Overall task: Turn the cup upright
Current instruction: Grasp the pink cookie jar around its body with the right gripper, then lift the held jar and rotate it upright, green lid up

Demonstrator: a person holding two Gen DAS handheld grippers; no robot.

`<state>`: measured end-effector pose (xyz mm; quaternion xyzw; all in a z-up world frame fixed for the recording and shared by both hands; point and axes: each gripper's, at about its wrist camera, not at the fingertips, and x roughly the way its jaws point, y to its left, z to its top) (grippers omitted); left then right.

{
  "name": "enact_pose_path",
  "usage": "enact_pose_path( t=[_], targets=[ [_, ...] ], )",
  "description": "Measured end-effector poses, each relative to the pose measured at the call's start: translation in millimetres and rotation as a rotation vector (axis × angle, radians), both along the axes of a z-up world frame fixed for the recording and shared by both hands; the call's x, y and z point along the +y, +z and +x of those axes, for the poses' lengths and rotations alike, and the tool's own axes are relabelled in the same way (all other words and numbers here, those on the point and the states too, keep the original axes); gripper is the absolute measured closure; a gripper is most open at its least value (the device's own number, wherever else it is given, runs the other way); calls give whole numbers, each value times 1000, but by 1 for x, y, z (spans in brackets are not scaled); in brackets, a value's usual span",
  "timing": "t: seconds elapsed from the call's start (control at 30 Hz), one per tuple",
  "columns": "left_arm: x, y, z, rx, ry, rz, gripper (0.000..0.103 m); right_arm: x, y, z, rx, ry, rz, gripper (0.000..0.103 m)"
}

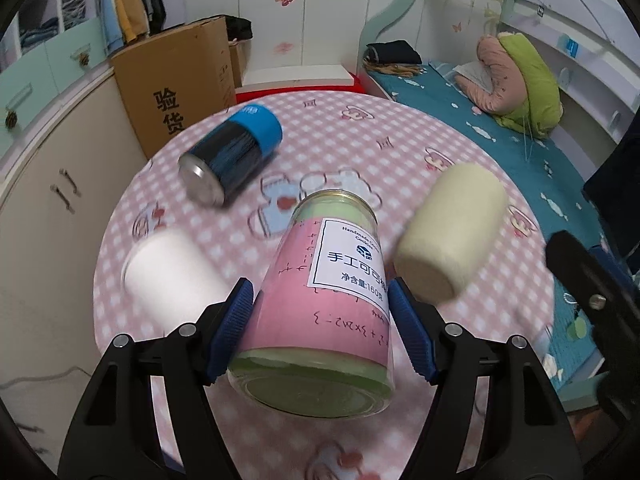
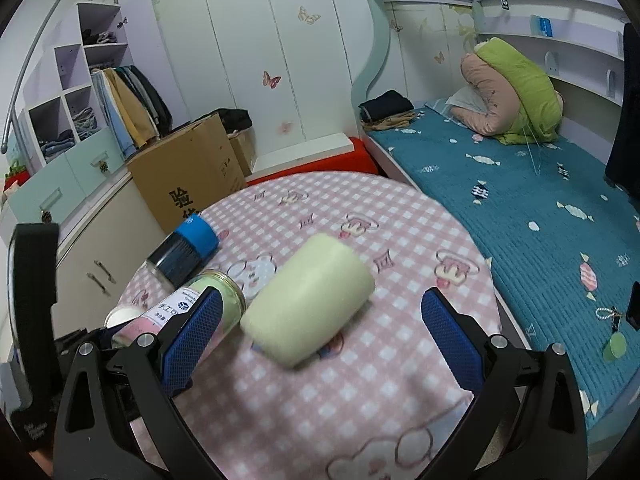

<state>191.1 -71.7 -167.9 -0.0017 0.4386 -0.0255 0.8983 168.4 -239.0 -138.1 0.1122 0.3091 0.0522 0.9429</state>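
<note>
Fingers of the left gripper (image 1: 320, 324) clamp the labelled glass jar (image 1: 324, 300) at frame centre, tilted for righting; the right gripper (image 2: 320, 344) gapes wide toward the toppled cream cup (image 2: 308, 300).

Both wrist views look forward over the round table (image 1: 440, 152) toward the bed (image 2: 520, 200) — left closer in.
</note>
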Motion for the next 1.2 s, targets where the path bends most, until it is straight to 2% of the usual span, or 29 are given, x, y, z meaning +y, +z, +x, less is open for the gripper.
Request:
enact_pose_path(
  t=[0.23,0.33,0.47,0.5,0.6,0.73,0.83,1.1,1.2],
  targets=[
    [-4,-19,-40,26,4,-70,34,5,-19,-28,62,15,1,6],
    [-3,-30,-44,48,5,-96,33,5,-26,-39,84,14,-1,6],
    [4,-29,-47,44,11,-130,32,7,-33,-46,106,8,9,7],
    [6,-28,-48,42,5,-140,29,7,-34,-47,110,8,13,7],
    [8,-19,-56,7,-18,-132,13,7,-31,-50,109,7,36,7],
    [16,-5,-68,-19,-66,-147,12,11,-22,-52,100,11,52,7],
    [29,3,-74,-38,-64,-150,11,18,-15,-50,102,28,64,7],
    [80,20,-79,-122,18,-72,11,47,-10,-38,124,66,68,7],
    [98,18,-74,-115,40,-88,11,58,-17,-26,170,85,87,7]
  ],
)
